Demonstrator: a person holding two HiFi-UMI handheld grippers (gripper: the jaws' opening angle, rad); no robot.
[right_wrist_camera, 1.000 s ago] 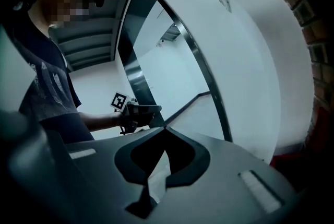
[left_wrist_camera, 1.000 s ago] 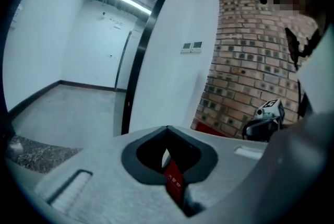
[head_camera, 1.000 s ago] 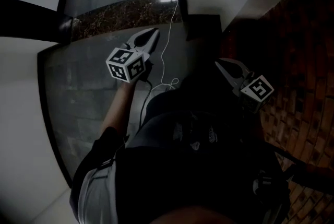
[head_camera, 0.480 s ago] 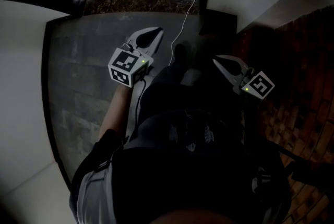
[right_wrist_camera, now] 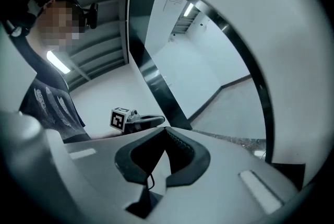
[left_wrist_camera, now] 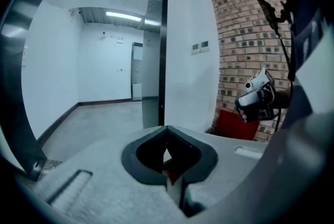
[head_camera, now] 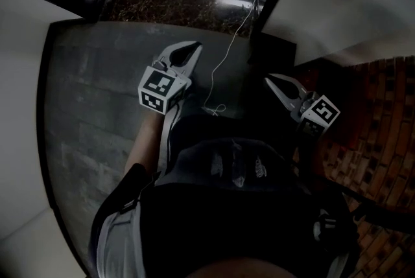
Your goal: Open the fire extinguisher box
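Observation:
A red box [left_wrist_camera: 236,125] stands low against the brick wall [left_wrist_camera: 240,35] in the left gripper view, to the right of and beyond the jaws; its door and details are too small to make out. My left gripper [head_camera: 193,46] hangs over the grey floor, shut and holding nothing, its tips meeting [left_wrist_camera: 167,129]. To the right, my right gripper [head_camera: 270,80] hangs beside the brick wall [head_camera: 382,134], also shut and empty [right_wrist_camera: 166,130]. Each gripper shows in the other's view: the right gripper [left_wrist_camera: 258,97] and the left gripper [right_wrist_camera: 136,119]. Neither touches the box.
A dark door frame [left_wrist_camera: 163,50] and a white wall [left_wrist_camera: 190,61] stand left of the bricks, with a lit room behind. A thin white cable [head_camera: 224,56] hangs between the grippers. The person's dark torso [head_camera: 227,205] fills the lower head view.
The head view has swung, so the floor and brick wall slid lower and to the right. Both grippers keep nearly the same pose, still shut.

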